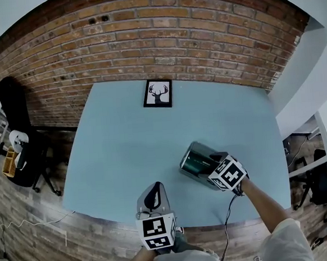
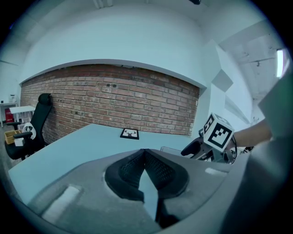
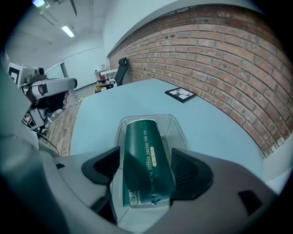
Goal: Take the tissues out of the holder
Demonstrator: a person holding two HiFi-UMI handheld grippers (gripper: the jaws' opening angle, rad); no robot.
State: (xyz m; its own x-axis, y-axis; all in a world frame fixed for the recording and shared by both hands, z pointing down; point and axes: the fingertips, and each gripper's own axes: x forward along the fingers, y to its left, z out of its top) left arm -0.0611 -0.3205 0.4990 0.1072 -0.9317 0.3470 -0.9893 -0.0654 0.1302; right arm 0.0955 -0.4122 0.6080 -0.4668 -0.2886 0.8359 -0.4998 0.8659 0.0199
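The pack of tissues (image 3: 144,160), dark green with pale print along its top, lies lengthwise inside the clear holder (image 3: 176,130), reaching almost to the holder's far wall. The holder sits on the pale blue table (image 1: 125,141), towards the near right side.

Right over the holder is the right gripper (image 3: 146,169), tilted steeply down into it. Its jaws are spread wide, one on each side of the pack at the holder's near end. The pack is between the pads, but they're not squeezing it; it rests flat in the holder.

Left of the holder and nearer the table's front edge, well apart from it, is the left gripper (image 1: 154,188). It points across the table at a shallow downward angle, its jaw tips pressed together with nothing between them. From its own view the holder's rim and the right gripper's marker cube show off to the right.

Beyond the holder, at the table's far edge, a small framed picture of a deer head (image 1: 158,93) leans by the brick wall (image 1: 145,38). Far left of the holder, off the table, stands a black office chair (image 1: 14,133).
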